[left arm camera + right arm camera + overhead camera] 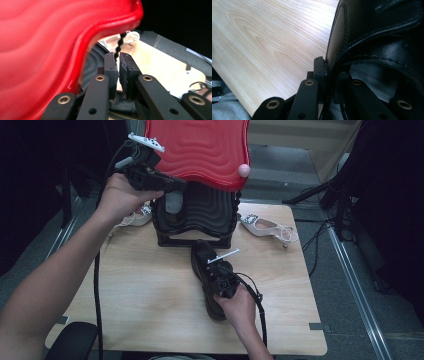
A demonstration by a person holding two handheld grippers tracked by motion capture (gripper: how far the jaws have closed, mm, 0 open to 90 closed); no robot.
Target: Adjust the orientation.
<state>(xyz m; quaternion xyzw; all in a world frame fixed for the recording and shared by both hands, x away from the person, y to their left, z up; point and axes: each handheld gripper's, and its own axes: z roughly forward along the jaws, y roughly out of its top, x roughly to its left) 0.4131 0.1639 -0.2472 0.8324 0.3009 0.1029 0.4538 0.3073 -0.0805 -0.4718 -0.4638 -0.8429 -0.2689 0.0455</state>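
Note:
A black shoe (205, 260) lies on the wooden table (150, 290) in front of a black ribbed box (205, 215). The box's red wavy lid (200, 150) stands raised. My right gripper (216, 272) is shut on the shoe's collar (374, 30). In the right gripper view (329, 67) one jaw is outside the leather and the other inside. My left gripper (175, 184) is up at the lid's left front edge. In the left gripper view (118, 58) its jaws are shut on a black beaded cord (120, 43) hanging from the lid (37, 50).
A white heeled shoe (267, 227) lies on the table to the right of the box. Another white shoe (137, 217) lies to its left, behind my left hand. A pink ball (243, 170) sits at the lid's right corner. Cables trail from both grippers.

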